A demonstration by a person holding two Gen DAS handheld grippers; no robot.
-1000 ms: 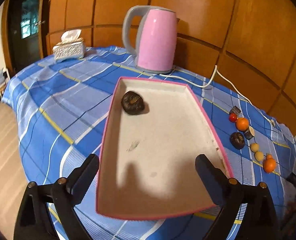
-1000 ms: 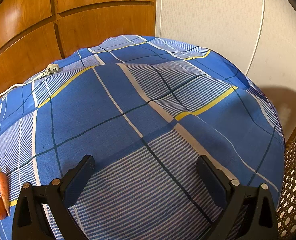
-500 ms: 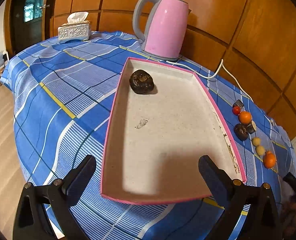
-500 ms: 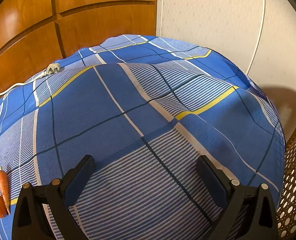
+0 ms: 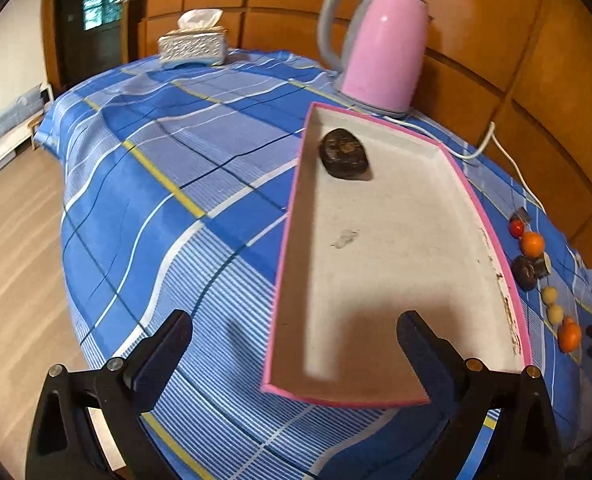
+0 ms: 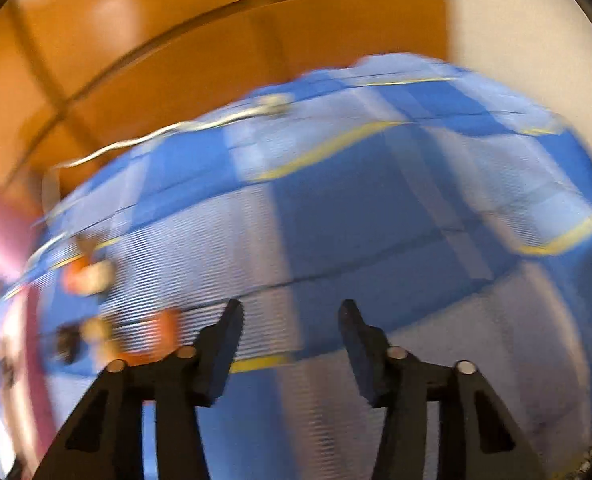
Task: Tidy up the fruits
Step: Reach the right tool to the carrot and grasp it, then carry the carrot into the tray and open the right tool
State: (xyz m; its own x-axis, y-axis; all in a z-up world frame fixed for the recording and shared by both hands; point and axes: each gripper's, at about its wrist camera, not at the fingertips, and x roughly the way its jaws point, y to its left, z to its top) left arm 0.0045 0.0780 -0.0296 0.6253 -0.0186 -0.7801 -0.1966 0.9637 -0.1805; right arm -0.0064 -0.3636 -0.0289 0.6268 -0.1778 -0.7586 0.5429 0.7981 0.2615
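A pink-rimmed tray (image 5: pixel 291 216) lies on the blue plaid tablecloth with one dark brown fruit (image 5: pixel 344 154) at its far end. To the tray's right runs a row of small fruits: a red one (image 5: pixel 516 227), an orange (image 5: pixel 532 243), a dark one (image 5: pixel 523 272), two pale ones (image 5: pixel 549 294) and another orange (image 5: pixel 569 336). My left gripper (image 5: pixel 291 336) hangs open over the tray's near end, holding nothing. My right gripper (image 6: pixel 289 312) is over bare cloth, its jaws closing with nothing between them; blurred fruits (image 6: pixel 87 276) lie to its left.
A pink kettle (image 5: pixel 380 48) stands behind the tray, its white cord (image 5: pixel 496 148) trailing right along the wooden wall. A tissue box (image 5: pixel 193 46) sits at the far left of the table. Wooden floor (image 5: pixel 11 240) lies beyond the table's left edge.
The right gripper's jaws have narrowed, and its view has swung left and blurred, bringing the fruits and the tray's edge into sight. The left gripper has sunk slightly and shifted left over the tray's near end.
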